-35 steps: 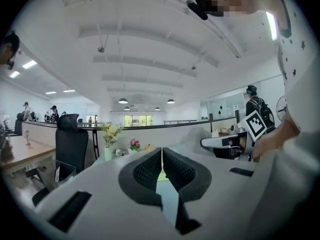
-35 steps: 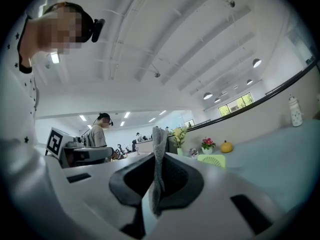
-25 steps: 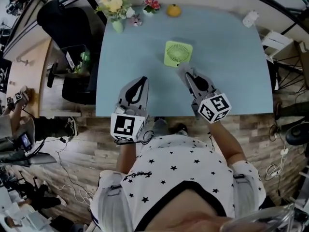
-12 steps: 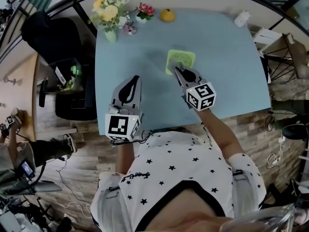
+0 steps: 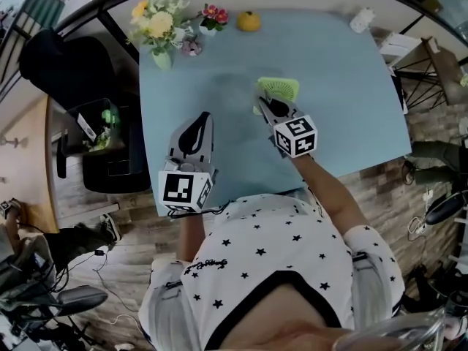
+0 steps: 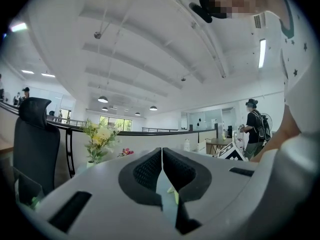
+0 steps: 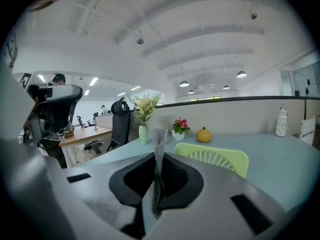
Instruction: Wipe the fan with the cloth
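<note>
The right gripper (image 5: 266, 108) pinches a thin grey cloth (image 7: 159, 144) between its jaws, just beside the light-green square plastic fan (image 5: 278, 88) on the pale blue table (image 5: 344, 79). The left gripper (image 5: 200, 123) has its jaws pressed together with nothing between them, near the table's front edge.

The right gripper (image 5: 265, 108) is farther forward and more to the left over the table (image 5: 351, 79) than a second ago. Then its tip stood just short of the fan (image 5: 284, 88)'s near edge; now it lies over the fan's near left corner, with the cloth (image 7: 158, 151) nipped between its jaws. The fan shows less of itself in the head view than before, partly covered by the gripper, and whether the cloth now touches it is hard to tell.
</note>
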`<action>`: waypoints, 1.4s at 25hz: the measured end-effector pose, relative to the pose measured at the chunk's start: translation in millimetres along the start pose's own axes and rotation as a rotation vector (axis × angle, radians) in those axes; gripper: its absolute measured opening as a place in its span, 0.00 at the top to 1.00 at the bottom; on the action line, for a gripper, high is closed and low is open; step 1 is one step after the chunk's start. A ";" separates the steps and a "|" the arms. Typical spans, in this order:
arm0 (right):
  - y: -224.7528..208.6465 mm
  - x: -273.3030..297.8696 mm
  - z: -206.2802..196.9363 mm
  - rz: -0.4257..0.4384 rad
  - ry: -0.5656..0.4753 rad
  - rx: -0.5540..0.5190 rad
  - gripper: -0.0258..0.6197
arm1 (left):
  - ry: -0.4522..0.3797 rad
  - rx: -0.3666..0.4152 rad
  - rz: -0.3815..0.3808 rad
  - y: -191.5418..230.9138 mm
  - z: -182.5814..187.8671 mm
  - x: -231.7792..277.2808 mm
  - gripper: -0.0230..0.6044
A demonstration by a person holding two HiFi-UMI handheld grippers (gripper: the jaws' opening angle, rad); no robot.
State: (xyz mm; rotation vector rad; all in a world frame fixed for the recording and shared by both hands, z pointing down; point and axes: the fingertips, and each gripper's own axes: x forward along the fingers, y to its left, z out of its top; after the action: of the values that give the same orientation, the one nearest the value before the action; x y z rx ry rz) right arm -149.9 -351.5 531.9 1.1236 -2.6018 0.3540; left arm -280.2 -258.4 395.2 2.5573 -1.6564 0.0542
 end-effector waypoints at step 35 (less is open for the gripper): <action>-124.4 -66.1 -39.0 -0.266 0.013 0.169 0.93 | 0.053 0.031 -0.017 -25.9 -9.3 24.2 0.91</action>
State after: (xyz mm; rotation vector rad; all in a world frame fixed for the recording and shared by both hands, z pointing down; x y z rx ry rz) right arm -8.5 -377.3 558.5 1.4976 -2.4048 0.5251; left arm -246.5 -269.0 404.8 2.5685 -1.6281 0.1470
